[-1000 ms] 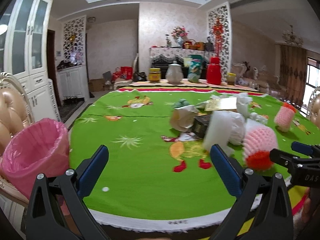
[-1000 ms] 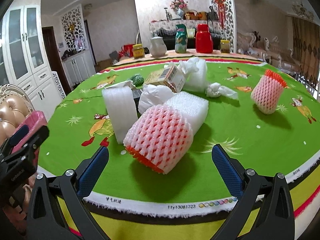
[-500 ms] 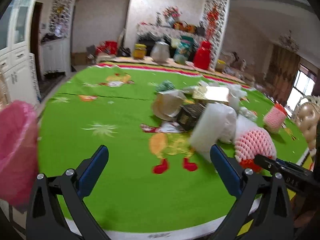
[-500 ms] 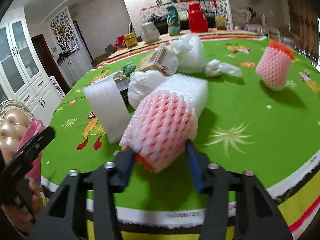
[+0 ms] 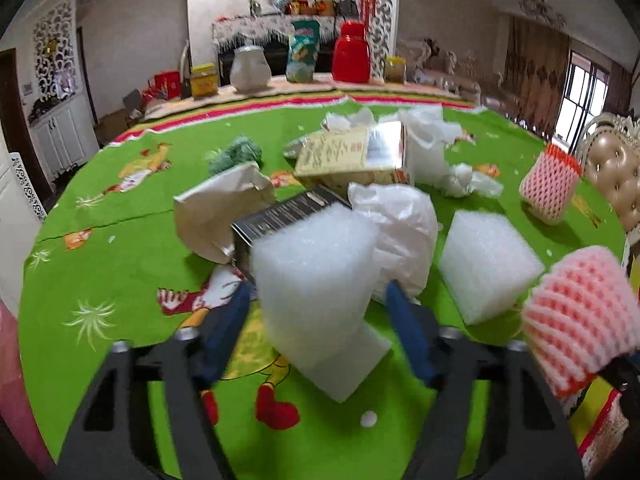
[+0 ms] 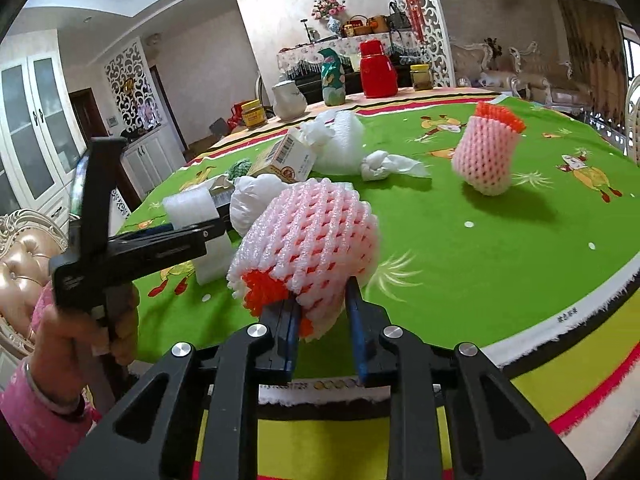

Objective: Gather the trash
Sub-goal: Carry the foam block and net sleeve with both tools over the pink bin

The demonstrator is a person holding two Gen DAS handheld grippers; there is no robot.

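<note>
A round table under a green cartoon-print cloth spread ahead of both grippers, its white fringed edge just in front of the right one. Beyond the left gripper lay the heap of trash: a crumpled brown paper bag ahead and to its left, a yellow carton farther ahead with a dark box leaning below it, and a white plastic bag just past its right finger.

The left gripper's blue fingers stood on either side of a white foam sheet, close against it; whether they were pressing it could not be told from either view. To its right a white foam block sat on the cloth, apart from the sheet.

The right gripper was clenched on a pink foam fruit net with an orange rim, its fingers pinching the net's near end, lifted off the cloth. A second pink fruit net stood upright well ahead and to the right of it, with a knotted white bag between that net and the heap. The person's left hand, in a pink sleeve, gripped the left tool's handle at the right gripper's far left.
</note>
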